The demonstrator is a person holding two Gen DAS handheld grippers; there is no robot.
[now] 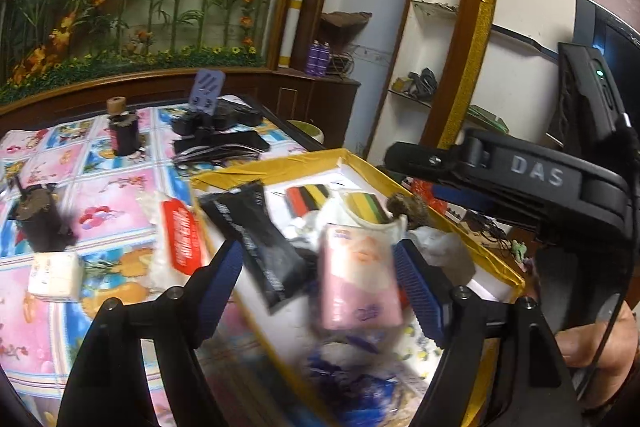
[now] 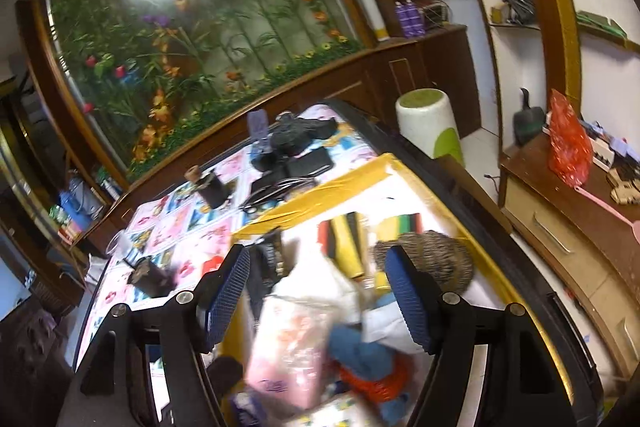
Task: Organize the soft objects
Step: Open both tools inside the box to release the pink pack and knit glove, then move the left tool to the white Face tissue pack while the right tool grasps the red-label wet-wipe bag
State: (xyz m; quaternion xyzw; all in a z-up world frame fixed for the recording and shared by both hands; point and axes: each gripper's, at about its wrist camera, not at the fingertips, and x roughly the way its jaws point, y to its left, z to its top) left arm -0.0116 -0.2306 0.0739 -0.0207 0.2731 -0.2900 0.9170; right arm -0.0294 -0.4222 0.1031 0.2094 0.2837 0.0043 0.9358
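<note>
Though motion-blurred, pink tissue pack [image 1: 360,279] lies in box [image 1: 496,259]; both jaws open, empty.

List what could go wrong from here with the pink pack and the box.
1. The pink tissue pack lies between the open left hand-held gripper, unheld and atop a heap; it may slide off.
2. The yellow-rimmed box is crowded, so more items may spill over the rim.
3. The right hand-held gripper hovers close; the two could collide.
</note>
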